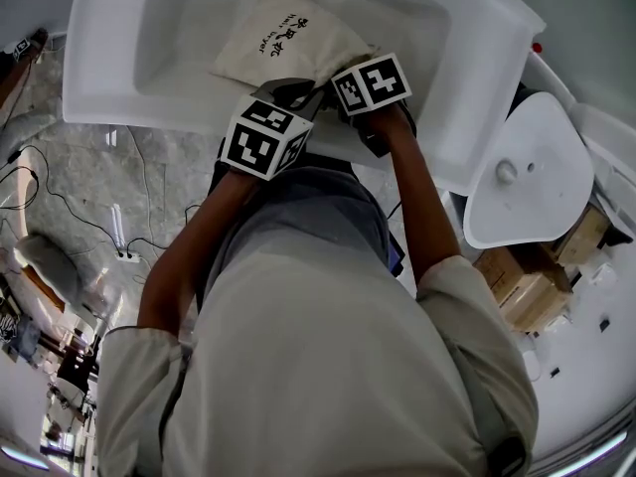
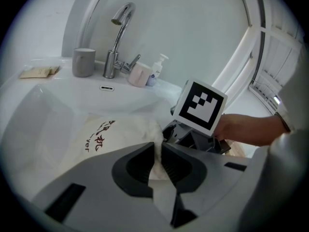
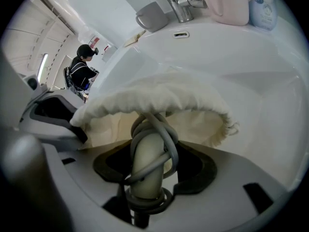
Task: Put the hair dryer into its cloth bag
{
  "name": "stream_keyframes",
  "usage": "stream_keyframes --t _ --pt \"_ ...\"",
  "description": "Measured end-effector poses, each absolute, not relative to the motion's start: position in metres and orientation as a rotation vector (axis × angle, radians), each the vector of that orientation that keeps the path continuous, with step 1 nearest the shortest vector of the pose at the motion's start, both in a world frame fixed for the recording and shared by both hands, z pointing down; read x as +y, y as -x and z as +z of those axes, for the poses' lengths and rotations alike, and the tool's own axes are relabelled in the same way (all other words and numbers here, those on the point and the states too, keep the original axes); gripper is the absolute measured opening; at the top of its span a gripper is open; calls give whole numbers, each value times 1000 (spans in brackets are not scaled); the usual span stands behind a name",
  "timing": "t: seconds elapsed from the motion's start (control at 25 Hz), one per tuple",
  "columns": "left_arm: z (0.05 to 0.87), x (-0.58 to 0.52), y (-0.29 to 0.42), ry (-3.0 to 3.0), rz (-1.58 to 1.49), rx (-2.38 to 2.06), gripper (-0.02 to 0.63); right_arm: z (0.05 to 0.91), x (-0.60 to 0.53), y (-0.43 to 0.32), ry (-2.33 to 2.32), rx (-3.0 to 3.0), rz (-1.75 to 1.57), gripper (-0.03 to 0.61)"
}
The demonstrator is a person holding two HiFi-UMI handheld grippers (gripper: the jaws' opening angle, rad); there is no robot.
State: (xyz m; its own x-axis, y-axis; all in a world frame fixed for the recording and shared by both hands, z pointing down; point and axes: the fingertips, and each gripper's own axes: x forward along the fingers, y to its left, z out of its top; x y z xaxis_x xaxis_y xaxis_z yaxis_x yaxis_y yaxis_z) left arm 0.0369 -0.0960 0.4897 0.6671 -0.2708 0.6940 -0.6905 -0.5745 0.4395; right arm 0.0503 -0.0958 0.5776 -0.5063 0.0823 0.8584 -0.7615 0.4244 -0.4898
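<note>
A cream cloth bag [image 1: 283, 36] with dark print lies in the white sink [image 1: 129, 58]. In the left gripper view my left gripper [image 2: 158, 152] is shut on the bag's [image 2: 113, 137] rim, the fabric pinched between its pads. My right gripper [image 3: 150, 164] is shut on the hair dryer's pale handle [image 3: 146, 166], which has a grey cord wound round it. The handle points into the bag's open mouth [image 3: 159, 96], and the dryer's head is hidden inside. From above, both marker cubes [image 1: 264, 137] [image 1: 371, 82] sit close together at the bag's near end.
A chrome faucet [image 2: 116, 37], a grey cup [image 2: 83, 62], a pink container [image 2: 138, 75] and a pump bottle [image 2: 156, 70] line the sink's back edge. A white fixture [image 1: 517, 167] and cardboard boxes [image 1: 537, 276] stand to the right. A person [image 3: 82, 69] is in the background.
</note>
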Motion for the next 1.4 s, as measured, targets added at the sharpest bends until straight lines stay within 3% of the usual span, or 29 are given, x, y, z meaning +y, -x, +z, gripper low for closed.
stream_keyframes --t 1.4 --pt "492 -91 -26 -2114 749 -736 49 613 -130 -17 -701 -1996 1118 249"
